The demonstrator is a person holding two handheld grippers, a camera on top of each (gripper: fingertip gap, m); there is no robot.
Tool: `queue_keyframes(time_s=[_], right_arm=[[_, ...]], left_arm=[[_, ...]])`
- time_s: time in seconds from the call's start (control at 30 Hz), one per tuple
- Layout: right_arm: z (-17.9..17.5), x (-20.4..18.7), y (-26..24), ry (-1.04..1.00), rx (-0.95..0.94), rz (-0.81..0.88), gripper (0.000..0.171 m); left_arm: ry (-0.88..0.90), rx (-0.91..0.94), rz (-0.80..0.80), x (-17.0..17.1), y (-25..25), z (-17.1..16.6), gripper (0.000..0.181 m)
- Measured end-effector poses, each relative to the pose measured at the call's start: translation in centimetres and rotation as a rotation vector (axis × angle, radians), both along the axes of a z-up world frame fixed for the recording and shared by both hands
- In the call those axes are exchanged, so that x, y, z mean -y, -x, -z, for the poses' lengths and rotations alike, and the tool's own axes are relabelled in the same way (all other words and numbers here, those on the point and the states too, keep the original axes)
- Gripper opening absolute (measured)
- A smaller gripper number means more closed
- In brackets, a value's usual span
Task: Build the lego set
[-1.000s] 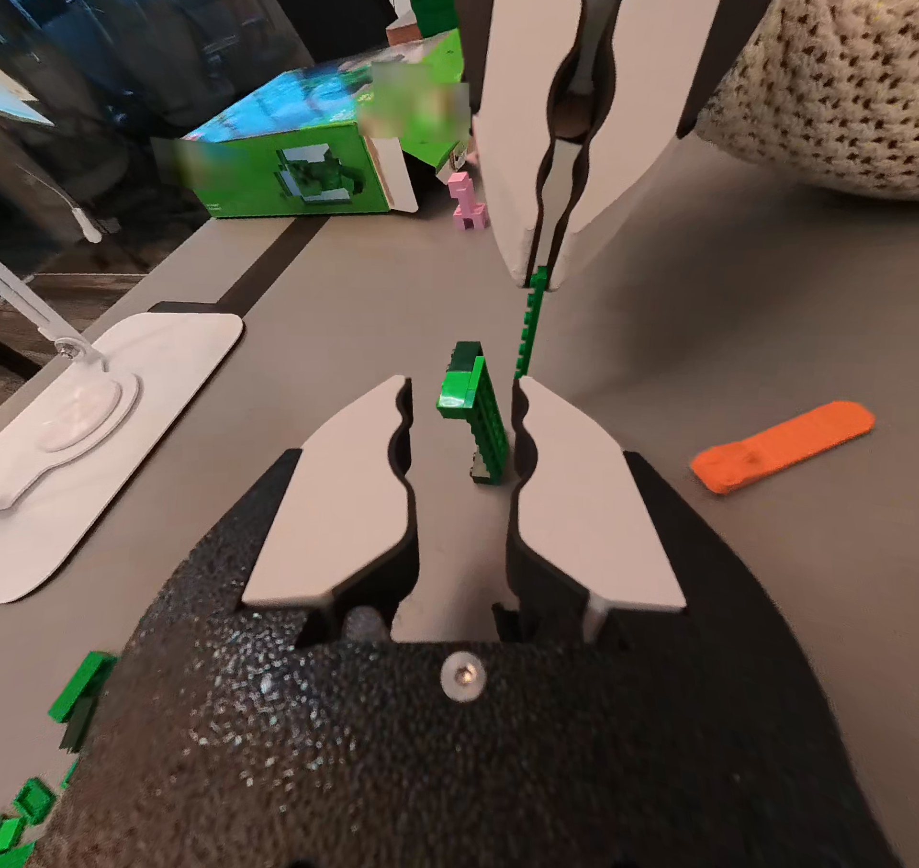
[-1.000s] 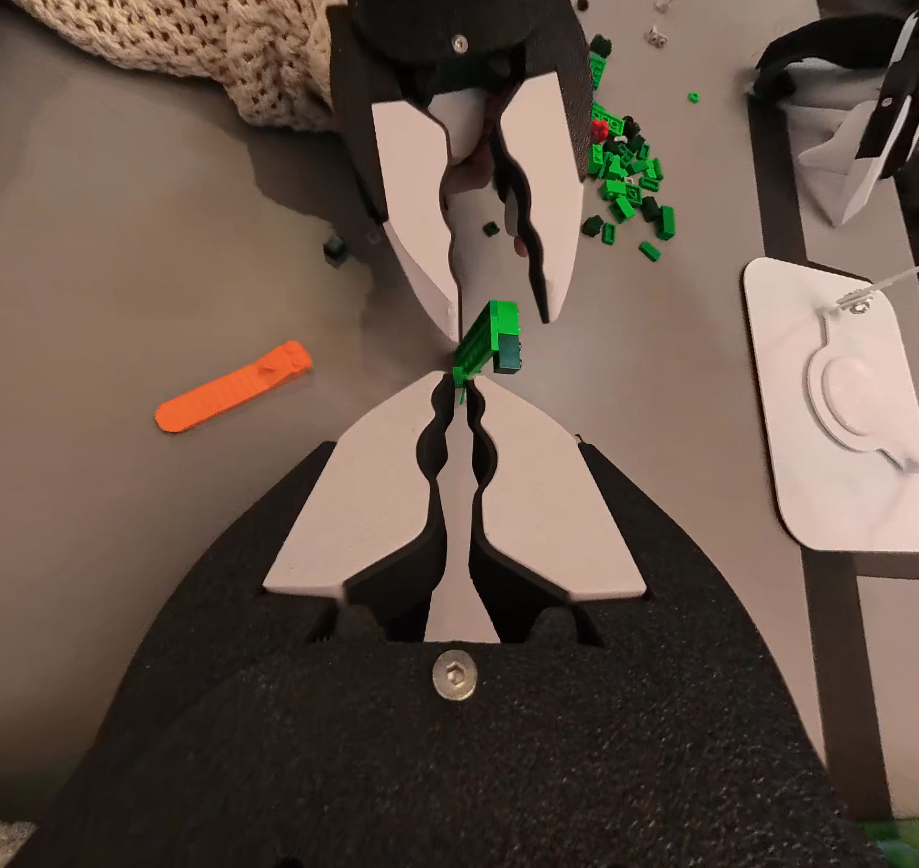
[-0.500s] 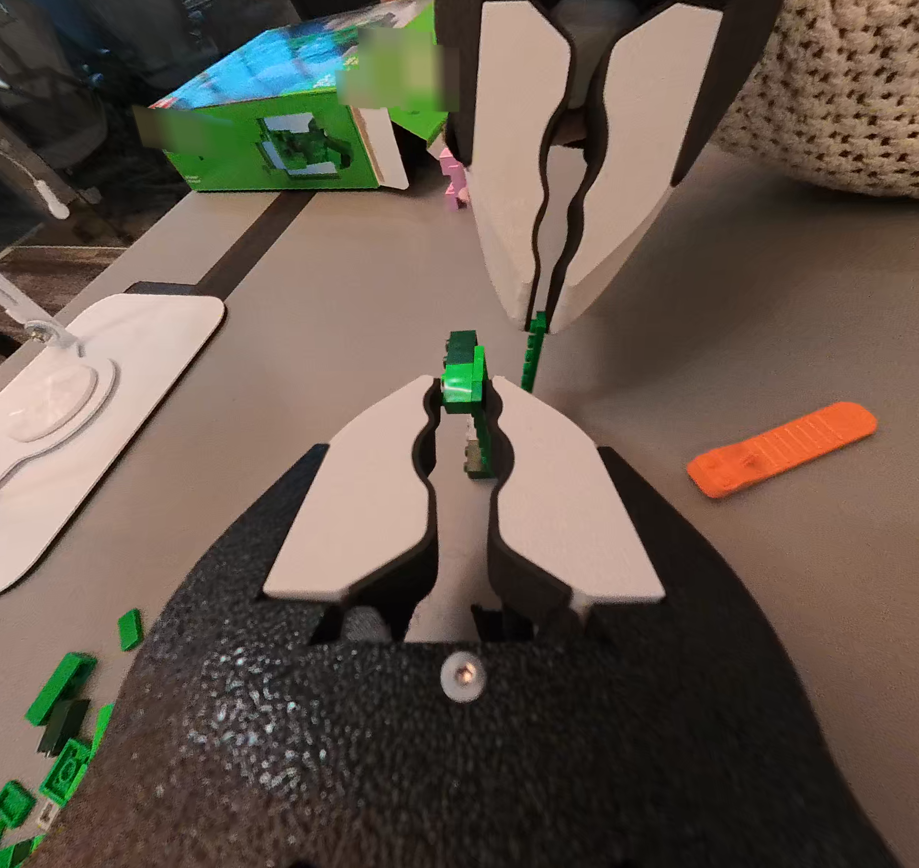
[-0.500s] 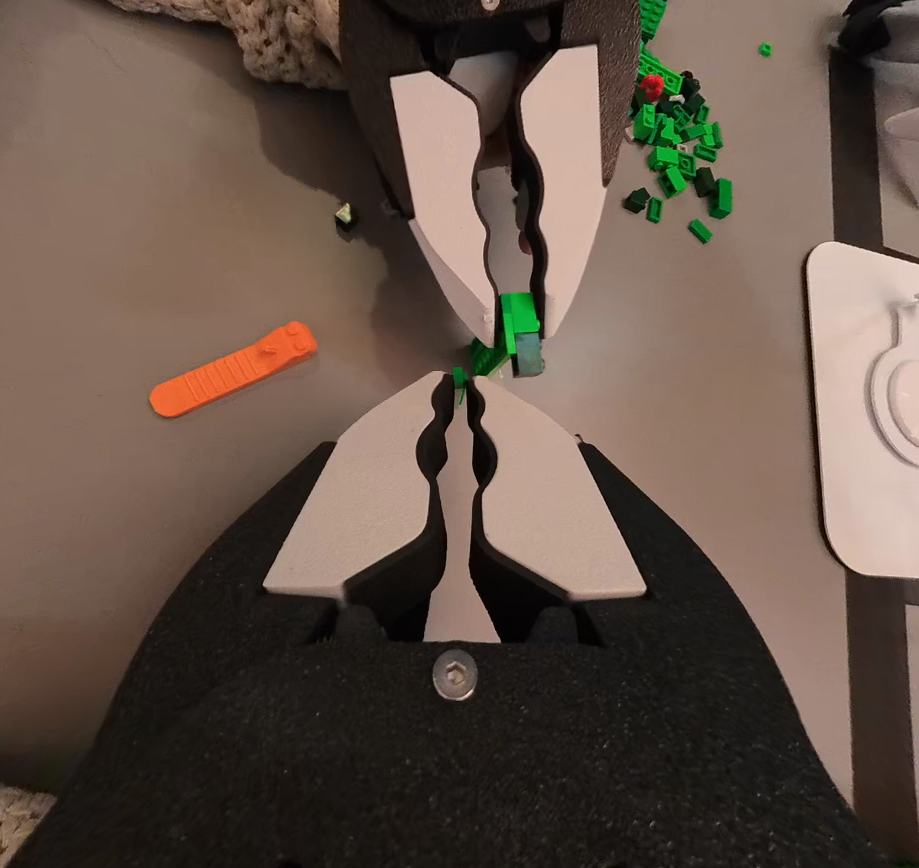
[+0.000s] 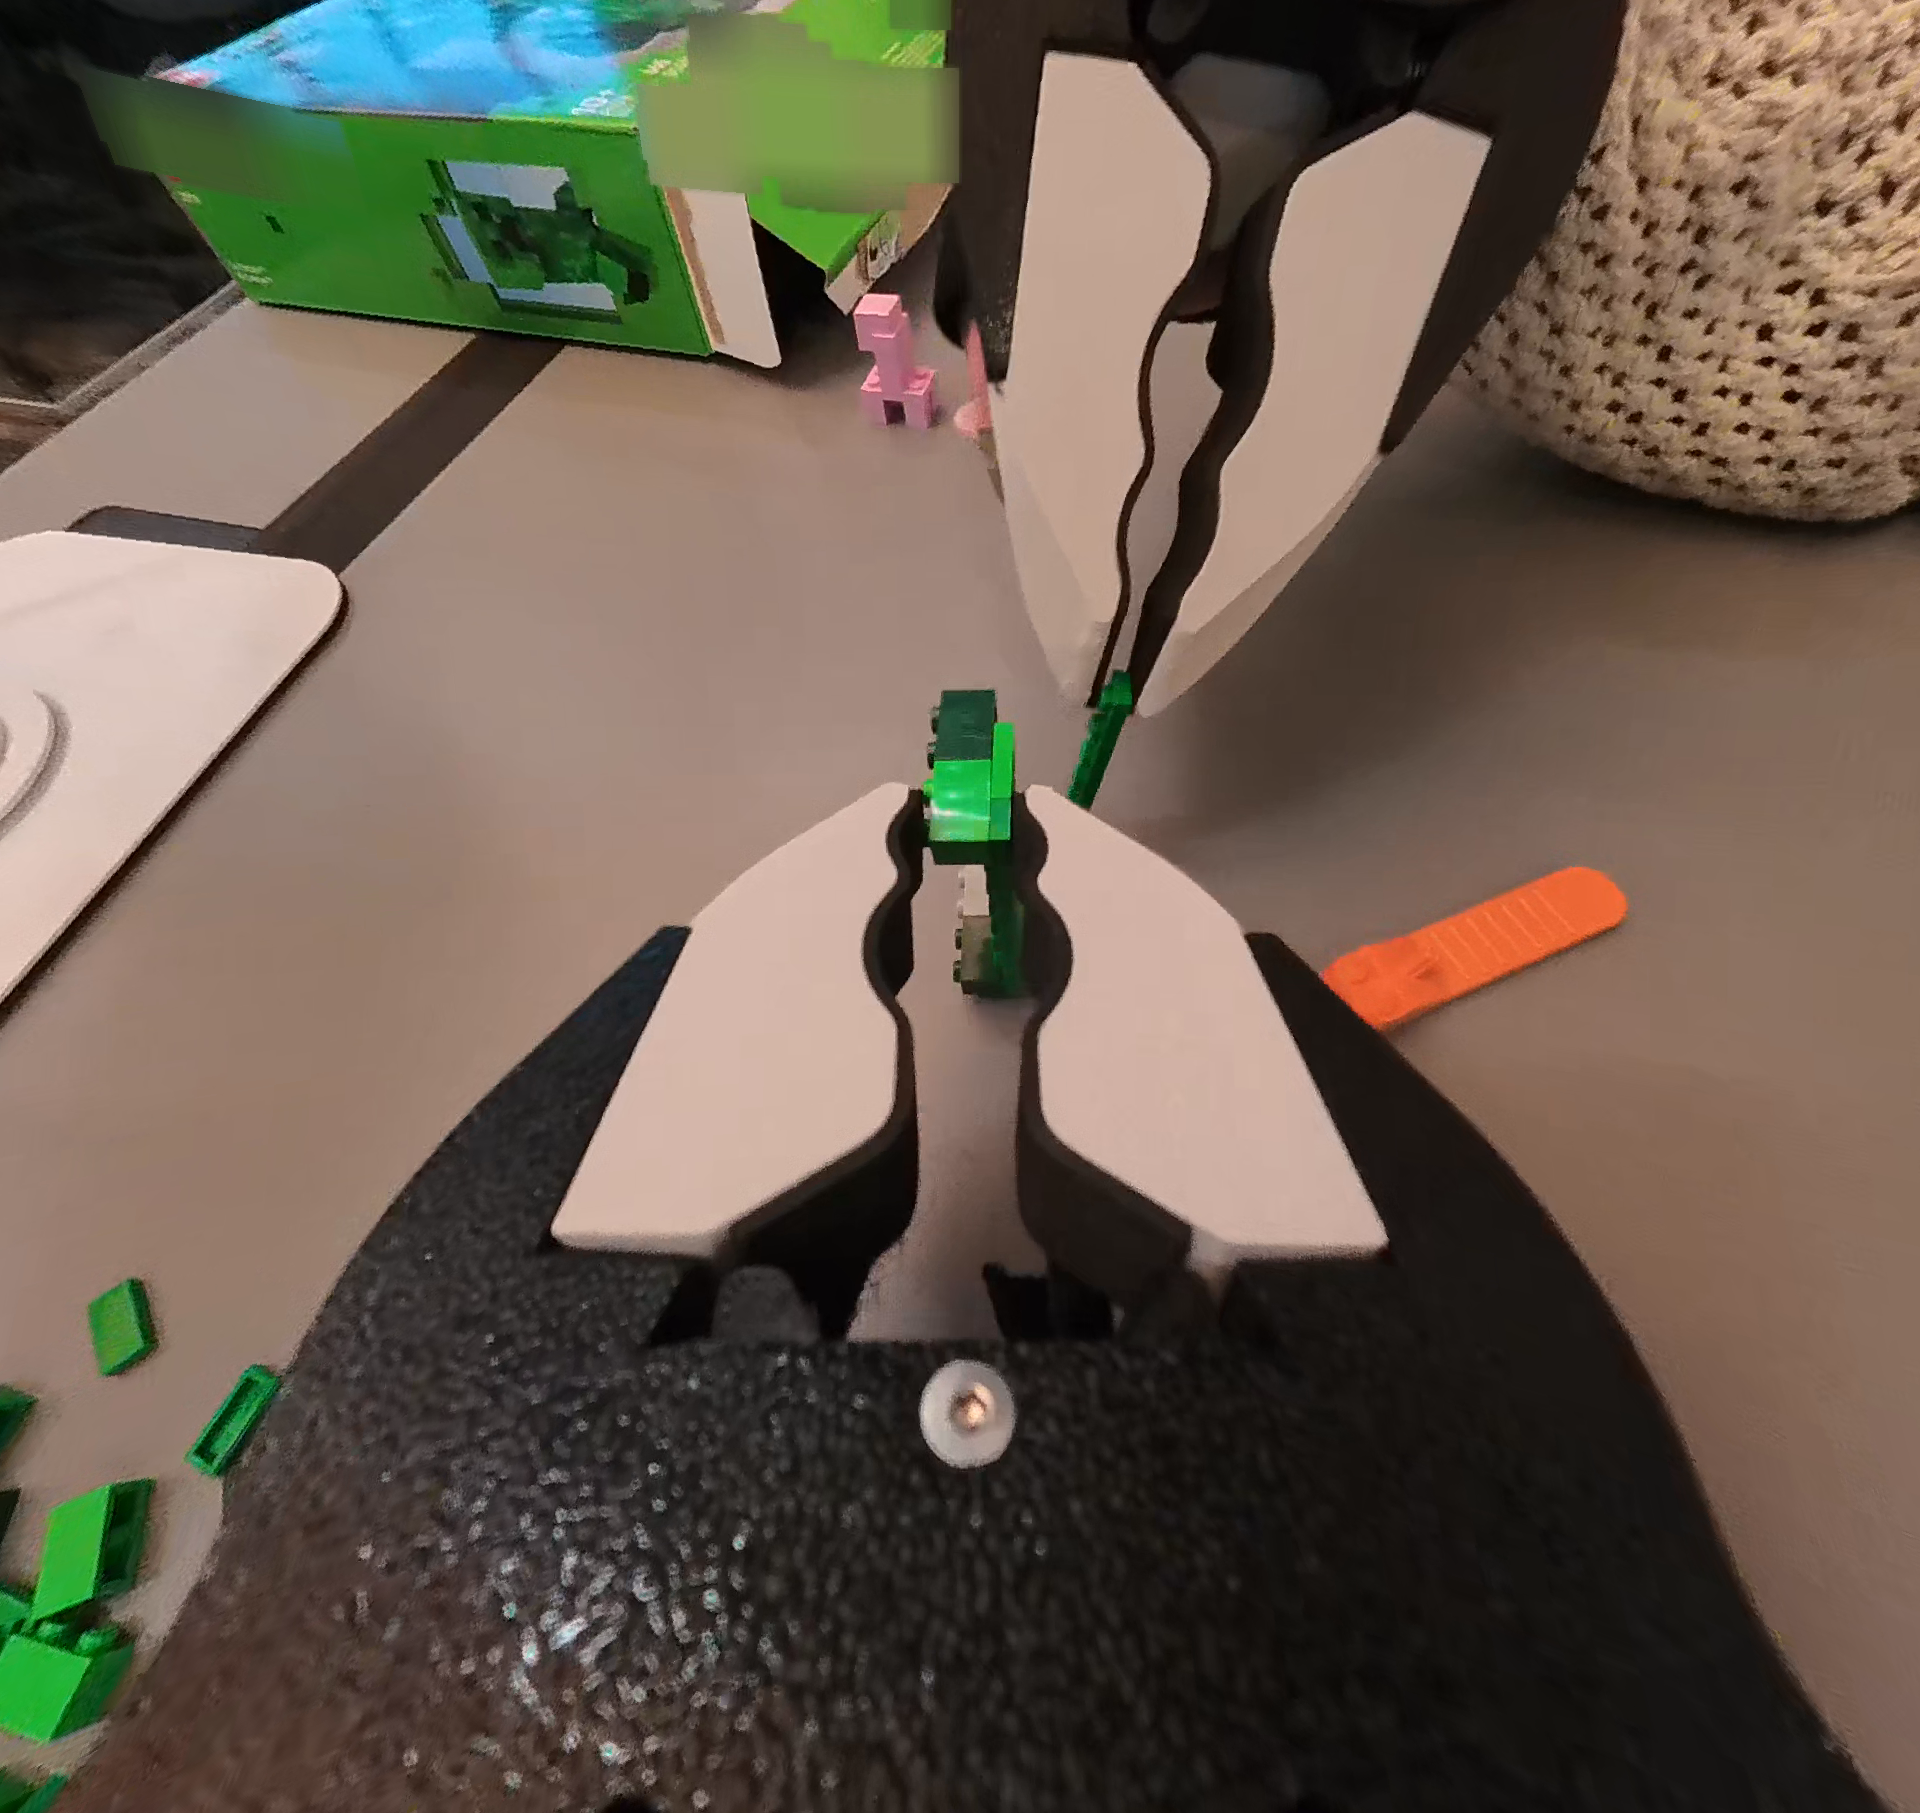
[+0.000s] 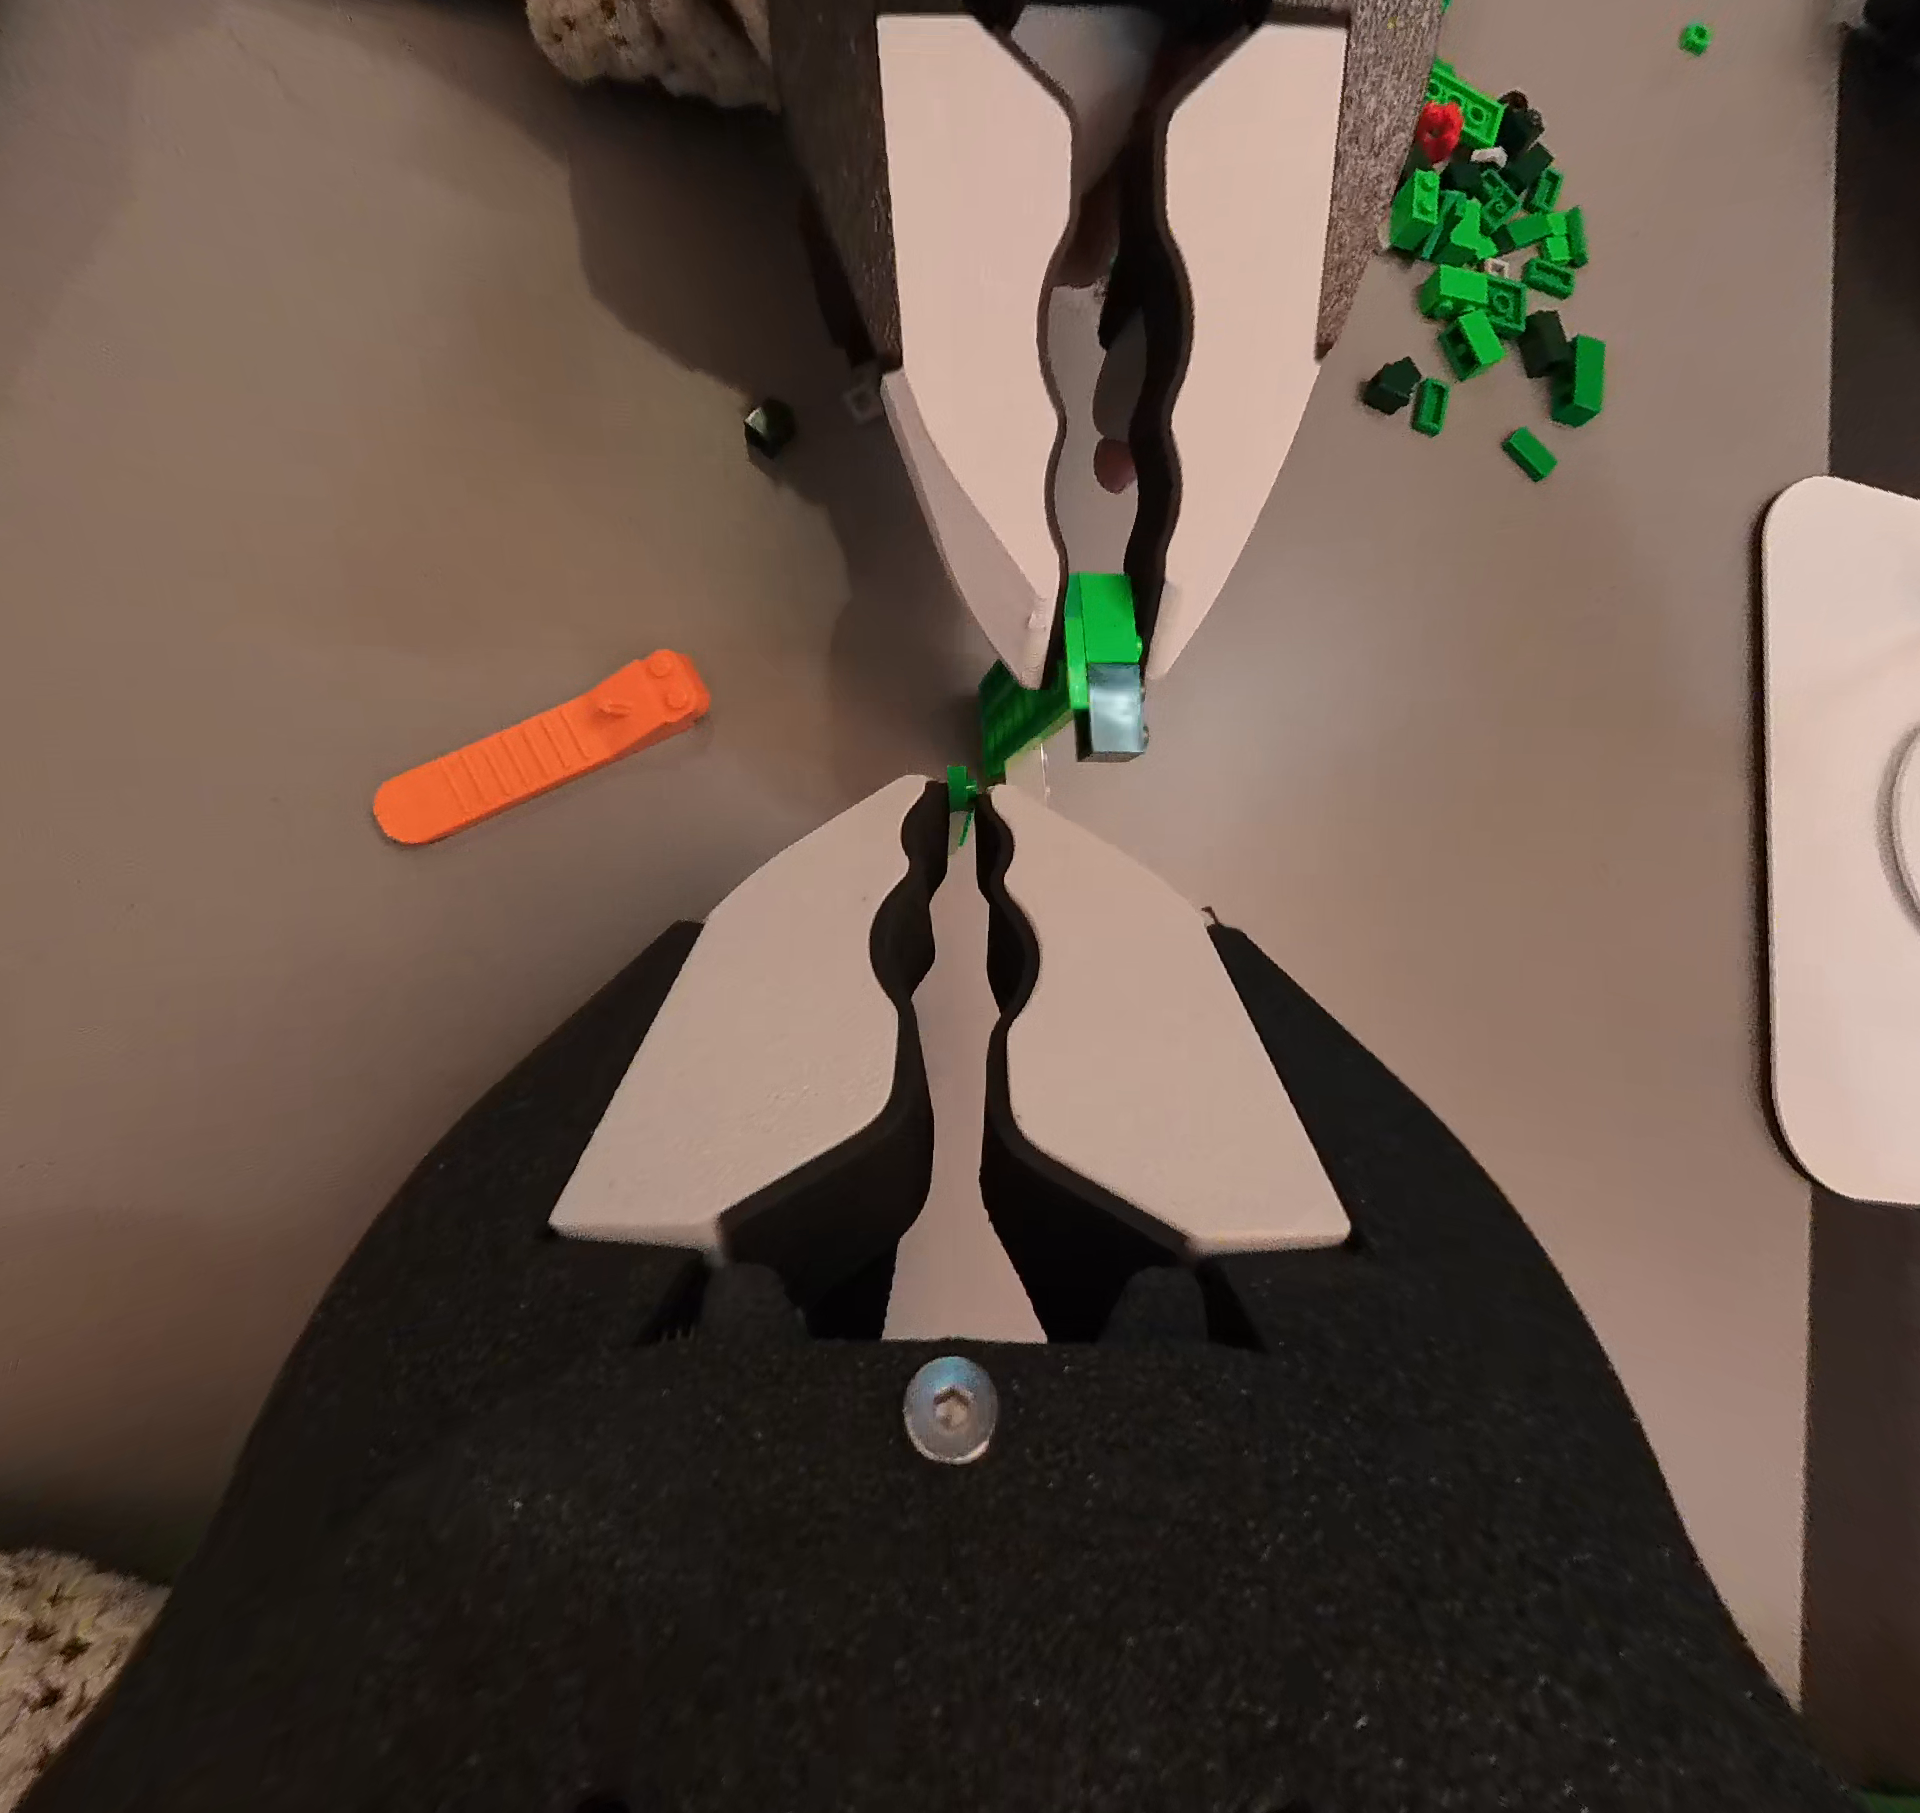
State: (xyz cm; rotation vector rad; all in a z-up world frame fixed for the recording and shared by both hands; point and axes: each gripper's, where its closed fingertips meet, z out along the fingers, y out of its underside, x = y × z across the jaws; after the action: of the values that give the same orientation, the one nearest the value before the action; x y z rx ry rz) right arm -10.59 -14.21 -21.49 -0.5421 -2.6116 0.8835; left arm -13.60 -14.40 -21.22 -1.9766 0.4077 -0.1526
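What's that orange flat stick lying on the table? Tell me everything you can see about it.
The orange stick is a flat, slim strip that looks like smooth plastic. One end is rounded; the other is thicker and carries small round studs. Fine ridges cross its middle. It lies flat and slanted on the grey table, on its own, with nothing touching it. It sits off to one side of the two grippers and the green pieces they hold.

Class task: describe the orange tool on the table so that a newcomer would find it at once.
Start at the grey table. The orange tool lies flat on a bare patch, apart from the heap of green bricks. It is the only orange piece: long, flat, ribbed, with studs at one end.
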Motion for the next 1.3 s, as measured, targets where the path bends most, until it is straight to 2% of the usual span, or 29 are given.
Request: queue_keyframes(time_s=[0.33,1.3], right_arm=[[0.01,0.27,-0.34,0.028,0.050,-0.001,0.004],[0.00,0.13,-0.52,0.039,0.048,0.001,0.011]], left_arm=[[0.001,-0.006,0.026,0.09,-0.48,0.26,0.015],[-0.002,-0.003,0.036,0.09,-0.70,0.44,0.015]])
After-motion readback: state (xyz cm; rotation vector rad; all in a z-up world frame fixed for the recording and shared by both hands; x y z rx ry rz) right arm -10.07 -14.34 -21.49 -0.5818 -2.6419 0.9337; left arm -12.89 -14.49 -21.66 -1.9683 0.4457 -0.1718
